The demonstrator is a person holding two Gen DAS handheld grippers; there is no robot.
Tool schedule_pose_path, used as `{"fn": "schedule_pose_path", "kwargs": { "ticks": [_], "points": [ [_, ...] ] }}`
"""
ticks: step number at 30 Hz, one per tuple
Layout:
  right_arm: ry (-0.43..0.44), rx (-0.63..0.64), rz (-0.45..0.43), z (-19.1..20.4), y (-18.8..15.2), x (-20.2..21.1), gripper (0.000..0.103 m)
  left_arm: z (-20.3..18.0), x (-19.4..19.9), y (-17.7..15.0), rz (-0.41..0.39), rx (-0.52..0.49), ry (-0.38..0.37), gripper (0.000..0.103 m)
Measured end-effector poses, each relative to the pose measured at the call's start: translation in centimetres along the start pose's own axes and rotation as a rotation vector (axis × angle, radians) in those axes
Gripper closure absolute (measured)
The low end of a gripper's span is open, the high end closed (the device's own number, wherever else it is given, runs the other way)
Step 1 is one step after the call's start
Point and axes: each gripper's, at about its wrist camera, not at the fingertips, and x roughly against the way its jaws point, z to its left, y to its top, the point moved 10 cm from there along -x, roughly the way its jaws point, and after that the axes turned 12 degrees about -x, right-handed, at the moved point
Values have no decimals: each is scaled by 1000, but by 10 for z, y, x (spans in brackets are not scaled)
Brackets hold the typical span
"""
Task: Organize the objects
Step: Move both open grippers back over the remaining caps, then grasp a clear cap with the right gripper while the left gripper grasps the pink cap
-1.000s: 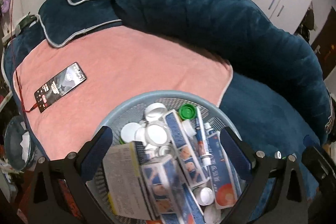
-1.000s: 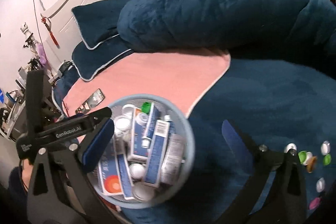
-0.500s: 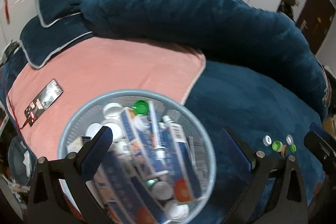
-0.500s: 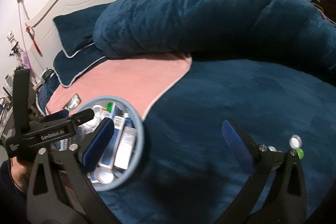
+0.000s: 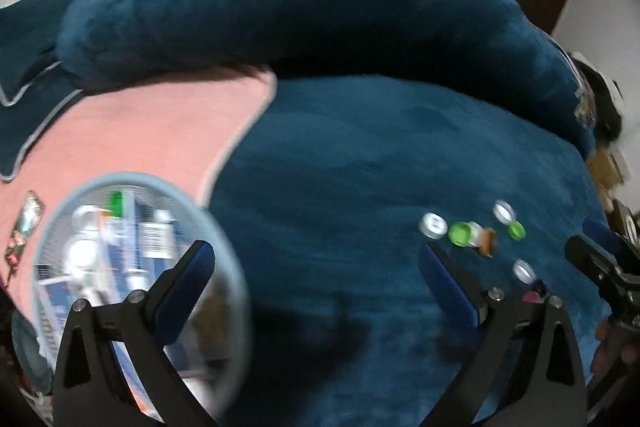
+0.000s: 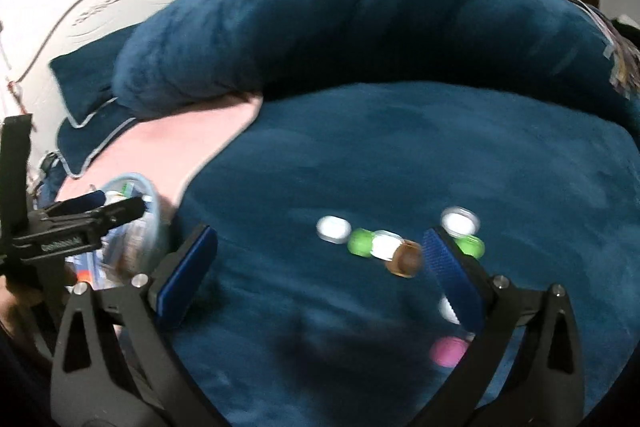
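Note:
Several small bottle caps lie on the dark blue blanket: a white cap (image 6: 333,228), a green cap (image 6: 360,242), a brown cap (image 6: 406,259) and a pink cap (image 6: 448,351). The same cluster of caps (image 5: 460,233) shows at right in the left wrist view. My right gripper (image 6: 318,277) is open just short of the caps, its right finger covering some of them. My left gripper (image 5: 316,287) is open over the blanket. A round grey mesh basket (image 5: 224,247) full of blue boxes, tubes and caps sits at the lower left, behind the left finger.
A pink towel (image 5: 160,131) covers the bed's left part, with a phone (image 5: 24,223) on it. A thick rolled blue duvet (image 5: 300,7) runs across the back, with pillows (image 6: 88,75) at left. The other gripper (image 6: 72,227) shows at the left edge.
Both views have swung to the right, away from the basket. The basket has slid to the left edge and the loose caps have come into view close to my right gripper.

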Motion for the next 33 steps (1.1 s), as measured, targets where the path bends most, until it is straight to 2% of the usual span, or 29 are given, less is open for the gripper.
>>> {"fn": "schedule_pose_path", "kwargs": {
  "ticks": [8, 13, 18, 27, 28, 29, 31, 33],
  "points": [
    [-108, -130, 2, -102, -6, 4, 0, -76, -34, 4, 38, -174, -20, 1],
    [-135, -222, 60, -140, -29, -19, 0, -97, -59, -10, 99, -211, -30, 1],
    [-145, -253, 128, -158, -52, -42, 0, -107, -73, -22, 136, -247, -37, 1],
    [-146, -191, 212, -151, -65, -72, 1, -106, -78, -23, 151, -235, -53, 1],
    [-141, -193, 217, -149, -66, -75, 6, -107, -79, -24, 153, -233, -53, 1],
    [-136, -201, 214, -150, -66, -76, 30, -106, -80, -24, 156, -230, -53, 1],
    [-147, -190, 225, -150, -67, -78, 62, -108, -81, -25, 160, -231, -53, 1],
    [-143, -166, 220, -149, -67, -76, 62, -112, -82, -27, 162, -236, -62, 1]
  ]
}}
